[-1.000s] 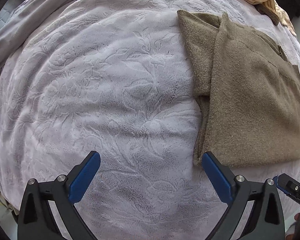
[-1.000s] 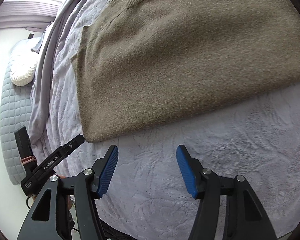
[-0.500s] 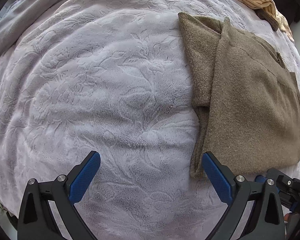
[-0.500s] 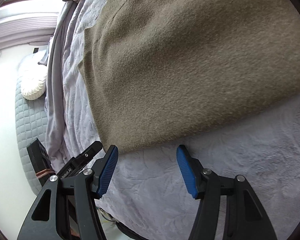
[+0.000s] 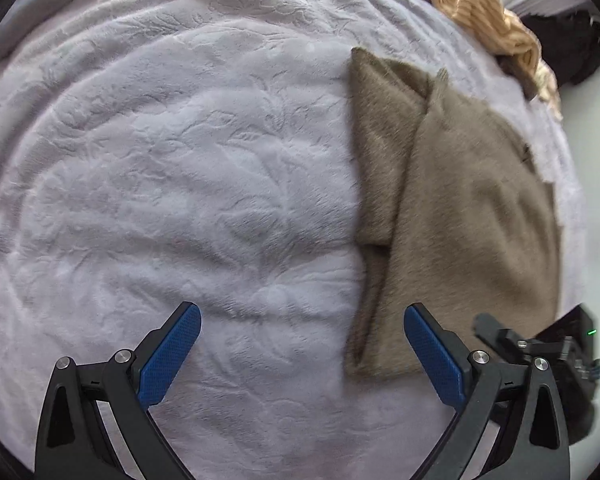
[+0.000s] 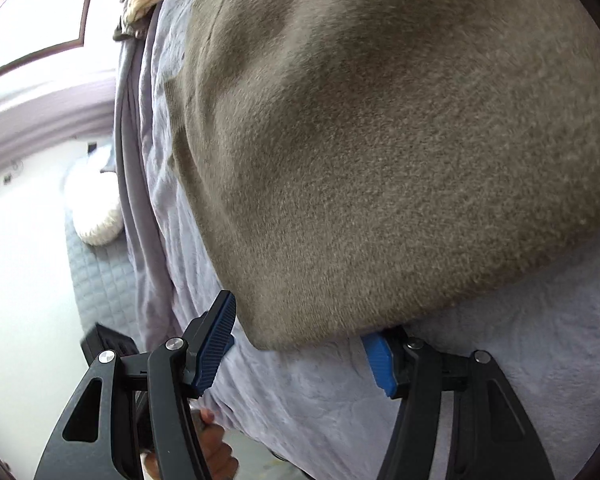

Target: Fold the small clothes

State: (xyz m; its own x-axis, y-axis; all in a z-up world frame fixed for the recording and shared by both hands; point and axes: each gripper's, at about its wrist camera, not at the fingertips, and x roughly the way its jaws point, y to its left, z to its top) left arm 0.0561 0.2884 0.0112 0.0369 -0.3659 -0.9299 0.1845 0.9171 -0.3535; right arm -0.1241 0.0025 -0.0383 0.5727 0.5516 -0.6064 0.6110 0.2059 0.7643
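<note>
Hovering over the bed, the left claw (image 5: 302,354) has its blue pads spread wide with nothing between them. Under and ahead of it lies the pale embossed blanket (image 5: 171,184), bare in front of the left pad (image 5: 167,354). The near left corner of the brown sweater (image 5: 472,220) sits just ahead of the right pad (image 5: 434,354), close beside its inner face; whether they touch cannot be told. From there the sweater runs away to the right and forward, folded, with a narrower folded strip along its left edge. Further right, just past the left claw's right finger, part of the right claw's black body shows. Beyond the sweater, at the far right edge of the bed, lies a crumpled striped tan cloth (image 5: 488,20).

In the right wrist view, the right claw (image 6: 300,344) is also parted, its pads at the sweater's (image 6: 380,140) near edge. The rounded near corner of the sweater hangs down between the pads, and the hem covers the tip of the right pad (image 6: 380,358); the left pad (image 6: 215,344) stands just beside the corner. The blanket (image 6: 500,360) lies under the sweater and to the right. Low on the left, a hand (image 6: 215,452) shows below the claw. Further left and ahead are a grey quilted surface (image 6: 95,280) and a white cushion (image 6: 95,208).
</note>
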